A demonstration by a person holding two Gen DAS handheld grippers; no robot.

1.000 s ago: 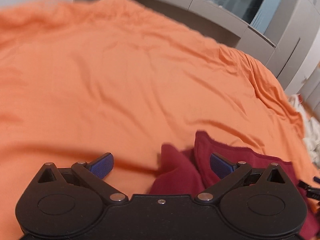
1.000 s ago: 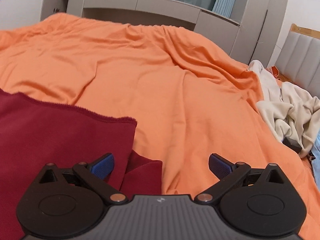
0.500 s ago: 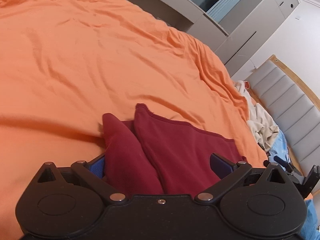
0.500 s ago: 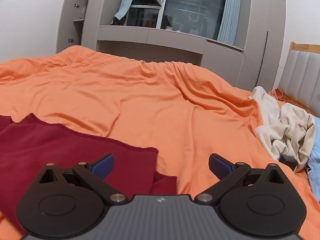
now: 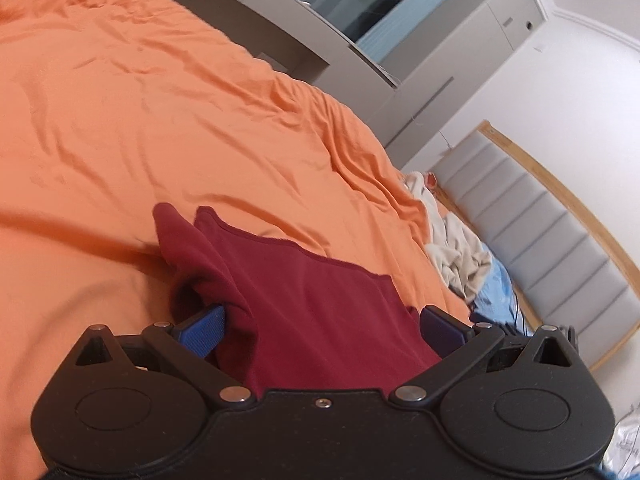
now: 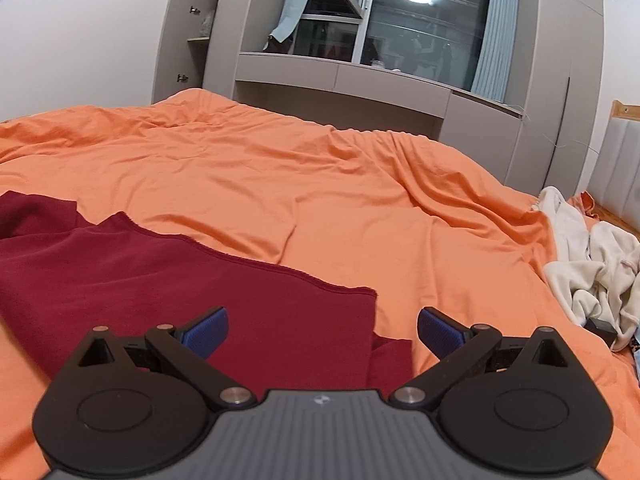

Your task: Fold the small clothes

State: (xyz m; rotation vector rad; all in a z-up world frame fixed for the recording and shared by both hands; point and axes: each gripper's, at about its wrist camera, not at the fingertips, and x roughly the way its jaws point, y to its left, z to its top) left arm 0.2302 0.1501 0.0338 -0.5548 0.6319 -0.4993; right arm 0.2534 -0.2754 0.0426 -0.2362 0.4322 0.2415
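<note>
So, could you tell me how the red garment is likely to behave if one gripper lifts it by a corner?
The red garment will probably sag and drape: it already bunches in soft folds beside the left gripper. It looks thin, so likely light. On the wrinkled orange sheet it may drag rather than slide cleanly, perhaps undoing the layer near the right gripper.

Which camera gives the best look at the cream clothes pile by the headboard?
The right wrist view: the cream clothes pile is larger and sharper there. The left wrist view shows the pile smaller, farther off, beside something light blue.
</note>
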